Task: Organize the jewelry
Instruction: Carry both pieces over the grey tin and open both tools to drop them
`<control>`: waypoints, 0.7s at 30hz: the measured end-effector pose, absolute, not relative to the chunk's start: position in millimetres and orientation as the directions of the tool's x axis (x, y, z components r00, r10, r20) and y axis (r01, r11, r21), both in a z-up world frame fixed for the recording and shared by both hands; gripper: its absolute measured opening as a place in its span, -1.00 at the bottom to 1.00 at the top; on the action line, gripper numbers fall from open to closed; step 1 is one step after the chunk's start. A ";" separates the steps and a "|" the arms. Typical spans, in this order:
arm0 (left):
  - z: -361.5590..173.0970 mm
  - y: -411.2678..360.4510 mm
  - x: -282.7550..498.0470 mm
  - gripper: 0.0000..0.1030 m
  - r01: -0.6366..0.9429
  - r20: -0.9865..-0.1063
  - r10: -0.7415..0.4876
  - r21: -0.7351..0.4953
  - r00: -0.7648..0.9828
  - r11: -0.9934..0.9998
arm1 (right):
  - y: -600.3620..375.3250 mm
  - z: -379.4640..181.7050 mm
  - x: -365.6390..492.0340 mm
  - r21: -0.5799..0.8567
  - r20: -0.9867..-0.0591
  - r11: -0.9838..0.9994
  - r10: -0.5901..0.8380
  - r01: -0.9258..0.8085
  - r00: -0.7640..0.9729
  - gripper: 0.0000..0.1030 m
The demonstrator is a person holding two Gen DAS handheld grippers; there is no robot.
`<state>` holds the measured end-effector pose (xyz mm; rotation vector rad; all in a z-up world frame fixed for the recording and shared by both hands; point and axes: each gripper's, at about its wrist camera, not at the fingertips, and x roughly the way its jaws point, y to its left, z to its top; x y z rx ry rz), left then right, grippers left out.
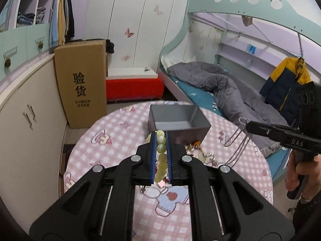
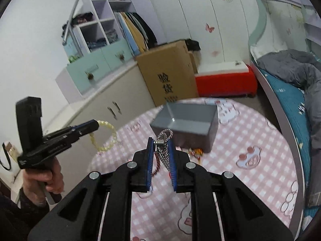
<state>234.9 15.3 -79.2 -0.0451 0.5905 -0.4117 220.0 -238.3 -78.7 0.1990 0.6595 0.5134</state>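
Note:
My left gripper (image 1: pixel 161 135) is shut on a pale green bead bracelet (image 1: pixel 161 140), held above the table just in front of the grey open box (image 1: pixel 176 123). In the right wrist view the left gripper (image 2: pixel 96 125) shows at left with the bracelet (image 2: pixel 106 136) hanging from it as a loop. My right gripper (image 2: pixel 160 141) is shut on a silver chain necklace (image 2: pixel 165 138), lifted near the grey box (image 2: pixel 188 122). In the left wrist view the right gripper (image 1: pixel 248 125) holds the chain (image 1: pixel 238 134) dangling to the table. More jewelry (image 1: pixel 198 152) lies beside the box.
The round table has a pink checked cloth (image 1: pixel 112 140). A red bead string (image 2: pixel 157 167) and small colourful pieces (image 2: pixel 195 152) lie on it. A cardboard box (image 1: pixel 80 80), a cabinet (image 1: pixel 24 120) and a bed (image 1: pixel 220 86) stand around the table.

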 end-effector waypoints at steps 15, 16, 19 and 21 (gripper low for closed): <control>-29.5 -29.2 307.0 -0.82 0.438 -0.475 -0.469 -0.181 0.745 0.880 | -233.8 -9.6 296.7 0.315 -0.450 0.823 0.568 -0.472 0.689 -0.75; -31.2 -33.9 314.0 -0.82 0.440 -0.485 -0.469 -0.181 0.738 0.880 | -232.7 -15.4 306.6 0.327 -0.466 0.825 0.565 -0.461 0.680 -0.75; -41.8 -46.6 337.0 -0.79 0.423 -0.521 -0.451 -0.180 0.725 0.888 | -231.0 -37.4 330.8 0.352 -0.520 0.837 0.547 -0.419 0.656 -0.72; -53.1 -55.4 351.3 -0.41 0.407 -0.572 -0.425 -0.167 0.701 0.898 | -231.0 -55.0 345.1 0.351 -0.564 0.857 0.515 -0.376 0.646 -0.68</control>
